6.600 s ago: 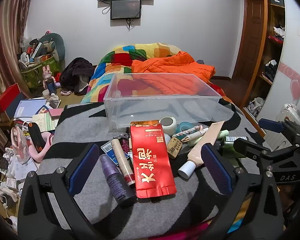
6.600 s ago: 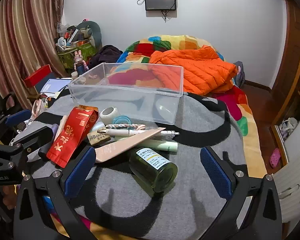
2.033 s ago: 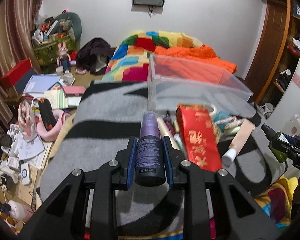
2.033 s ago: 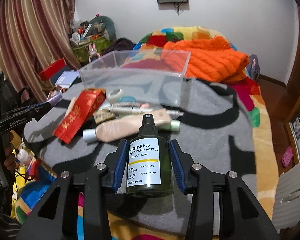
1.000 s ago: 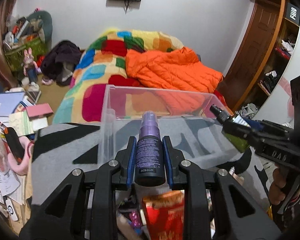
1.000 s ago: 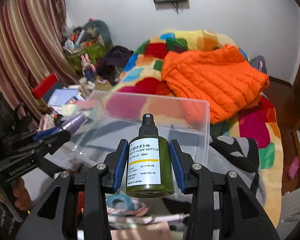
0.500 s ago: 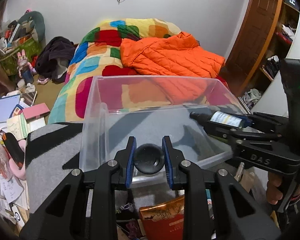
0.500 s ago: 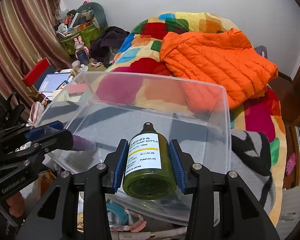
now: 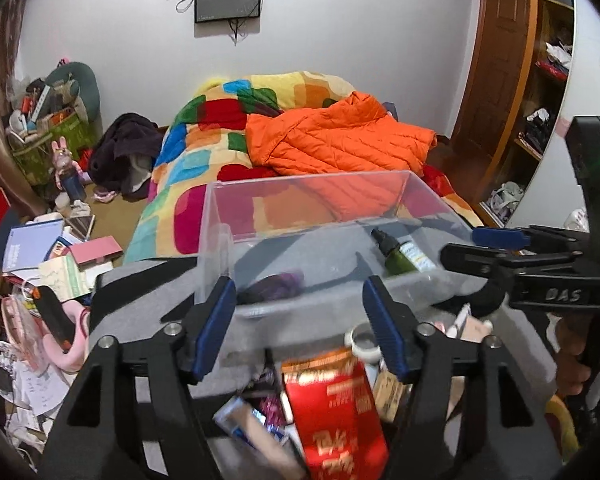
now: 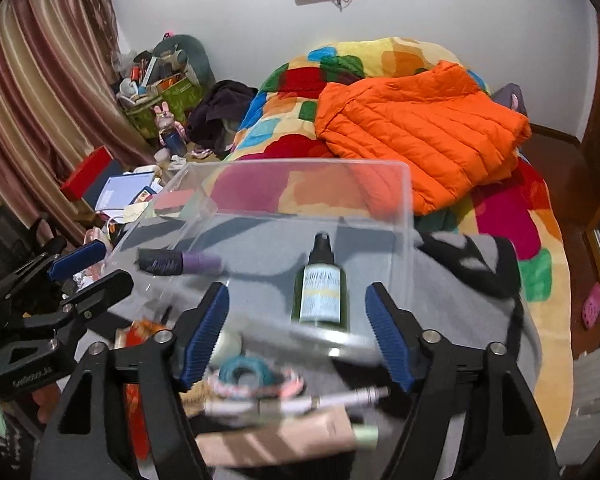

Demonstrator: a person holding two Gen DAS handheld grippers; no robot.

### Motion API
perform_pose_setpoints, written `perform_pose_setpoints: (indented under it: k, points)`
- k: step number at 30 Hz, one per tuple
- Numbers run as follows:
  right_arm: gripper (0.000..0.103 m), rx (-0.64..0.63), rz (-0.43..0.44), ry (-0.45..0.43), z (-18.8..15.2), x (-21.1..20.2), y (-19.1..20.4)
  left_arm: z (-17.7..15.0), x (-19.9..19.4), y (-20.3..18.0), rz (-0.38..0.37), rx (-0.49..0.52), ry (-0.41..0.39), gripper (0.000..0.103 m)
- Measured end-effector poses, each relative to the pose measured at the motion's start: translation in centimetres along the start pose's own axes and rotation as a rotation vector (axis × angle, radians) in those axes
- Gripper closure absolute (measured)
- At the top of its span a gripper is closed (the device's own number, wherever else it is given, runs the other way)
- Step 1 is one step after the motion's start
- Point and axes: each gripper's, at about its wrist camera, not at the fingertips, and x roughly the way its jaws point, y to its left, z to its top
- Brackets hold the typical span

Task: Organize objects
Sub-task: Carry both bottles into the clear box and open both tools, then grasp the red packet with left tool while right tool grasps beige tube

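Both the left gripper [image 9: 300, 320] and the right gripper [image 10: 296, 328] gape wide and empty, the purple bottle [image 10: 178, 261] and green bottle [image 10: 320, 284] lying loose in the clear bin [image 10: 410, 200] — a careless retreat could clip its near wall.

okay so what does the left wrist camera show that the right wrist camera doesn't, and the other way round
Only the left wrist view shows the red packet's printed face, the wooden door and the shelves. Only the right wrist view shows the striped curtain, the teal tape roll, the pen and the beige tube. Both show the clear bin holding the green pump bottle and the purple spray bottle, the orange jacket, and both grippers open: left gripper, right gripper.
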Motion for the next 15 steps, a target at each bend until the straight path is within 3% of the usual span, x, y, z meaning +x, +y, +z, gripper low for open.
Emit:
perform_pose_setpoints:
  k: [8, 15]
  points:
    - [0.03, 0.042, -0.041, 0.009, -5.3, -2.3, 1.1, -3.8, -1.2, -0.9, 0.007, 0.049, 0.044, 0.033]
    - [0.029, 0.044, -0.03, 0.066, -8.8, -1.6, 3.7, -6.7, -2.1, -0.6, -0.007, 0.031, 0.075, 0.033]
